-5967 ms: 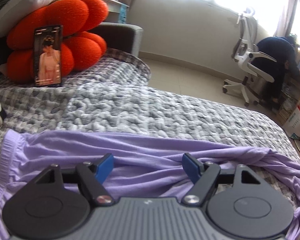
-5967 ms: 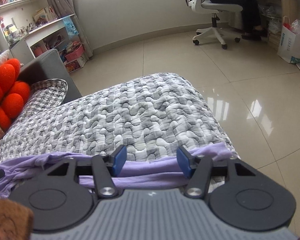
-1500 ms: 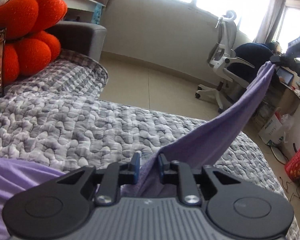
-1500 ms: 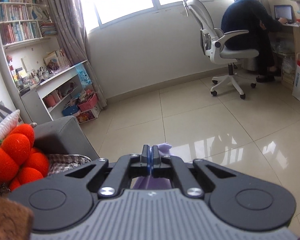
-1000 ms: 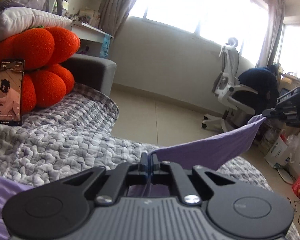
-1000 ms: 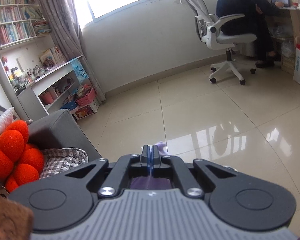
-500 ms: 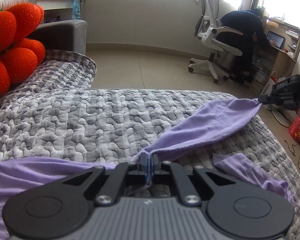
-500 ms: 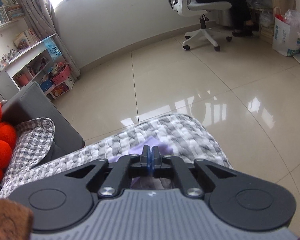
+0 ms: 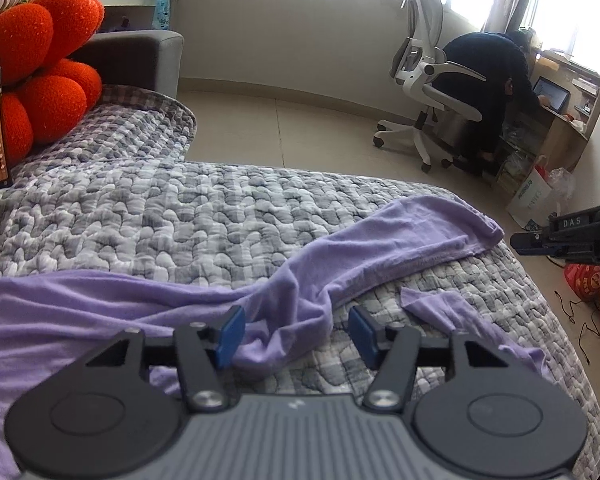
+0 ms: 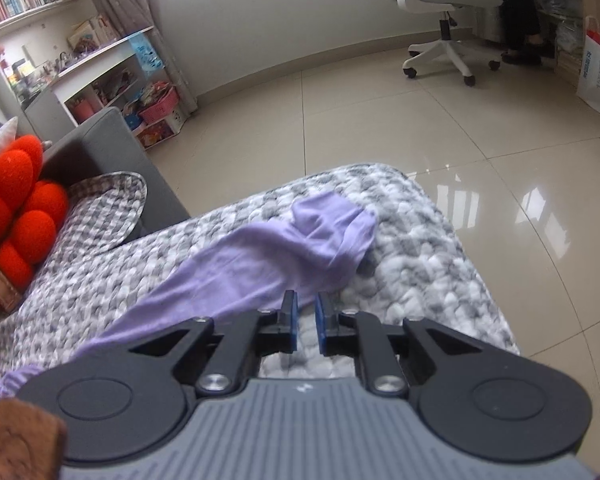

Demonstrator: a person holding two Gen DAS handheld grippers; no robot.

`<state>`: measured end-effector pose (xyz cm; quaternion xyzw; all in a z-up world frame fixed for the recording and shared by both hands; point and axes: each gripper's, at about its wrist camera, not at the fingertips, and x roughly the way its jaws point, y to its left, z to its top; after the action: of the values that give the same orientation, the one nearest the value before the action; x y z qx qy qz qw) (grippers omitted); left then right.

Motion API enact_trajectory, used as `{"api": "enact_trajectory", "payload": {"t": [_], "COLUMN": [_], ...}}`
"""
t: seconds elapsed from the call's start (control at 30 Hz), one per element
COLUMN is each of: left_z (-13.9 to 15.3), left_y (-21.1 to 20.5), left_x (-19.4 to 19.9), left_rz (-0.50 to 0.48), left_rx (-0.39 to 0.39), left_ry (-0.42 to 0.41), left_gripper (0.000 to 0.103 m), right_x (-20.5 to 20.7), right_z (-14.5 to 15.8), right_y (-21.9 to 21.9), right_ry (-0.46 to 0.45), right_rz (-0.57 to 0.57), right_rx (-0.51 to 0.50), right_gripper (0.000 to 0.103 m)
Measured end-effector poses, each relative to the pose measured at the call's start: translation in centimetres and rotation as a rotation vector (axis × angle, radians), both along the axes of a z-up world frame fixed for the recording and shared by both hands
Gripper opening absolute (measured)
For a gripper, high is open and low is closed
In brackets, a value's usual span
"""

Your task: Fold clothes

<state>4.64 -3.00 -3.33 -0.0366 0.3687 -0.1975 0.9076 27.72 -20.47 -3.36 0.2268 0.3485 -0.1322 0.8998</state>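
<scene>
While the lilac garment [image 9: 292, 280] sprawls rumpled across the grey quilted bed [image 9: 148, 216], one long sleeve stretches to the far corner, its cuff bunched there. Left tongs [image 9: 296, 338] sit spread wide over a crumpled fold, gripping nothing. Right tongs [image 10: 305, 322] hover just off the sleeve, slightly parted and empty. Orange cushion [image 9: 48, 80] sits well back.

Quilted bed [image 9: 140, 216], lilac garment [image 9: 380, 248] atop
</scene>
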Motion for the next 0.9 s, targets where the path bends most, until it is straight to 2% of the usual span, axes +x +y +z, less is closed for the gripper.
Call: {"api": "enact_trajectory", "payload": {"t": [0.1,0.13,0.17,0.23,0.3,0.5,0.57,0.77,0.9], "left_z": [-0.2,-0.3,-0.3,-0.3,-0.3,-0.6,-0.8,-1.3,-1.6], "left_y": [0.6,0.8,0.9,1.1,1.0,0.4,0.2,-0.3,-0.7], "left_x": [-0.5,-0.6,-0.8,-1.3,-1.7,-3.2,-3.6,-4.8,-5.6], "left_rz": [0.004,0.003,0.002,-0.007,-0.021,-0.076,-0.094,-0.138,-0.168], "left_rx": [-0.012,-0.017,-0.02,-0.019,-0.009,0.019,0.023,0.052,0.071], "left_ry": [0.017,0.019,0.019,0.017,0.012,-0.002,-0.006,-0.014,-0.019], "left_gripper": [0.06,0.061,0.064,0.071,0.079,0.093,0.096,0.101,0.101], "right_x": [-0.9,-1.2,-1.5,-2.1,-2.6,-3.8,-4.3,-5.6,-6.4], "right_z": [-0.4,-0.6,-0.7,-1.0,-1.3,-2.0,-2.1,-2.7,-3.4], "right_y": [1.0,1.3,1.7,2.5,3.2,5.2,5.7,6.2,5.7], "right_ry": [0.008,0.011,0.011,0.008,0.015,0.034,0.024,-0.022,-0.044], "right_rz": [0.013,0.015,0.018,0.026,0.035,0.057,0.065,0.079,0.057], "right_rx": [0.013,0.019,0.024,0.027,0.024,0.033,0.042,0.078,0.126], "right_gripper": [0.016,0.02,0.03,0.039,0.039,0.04,0.046,0.064,0.064]}}
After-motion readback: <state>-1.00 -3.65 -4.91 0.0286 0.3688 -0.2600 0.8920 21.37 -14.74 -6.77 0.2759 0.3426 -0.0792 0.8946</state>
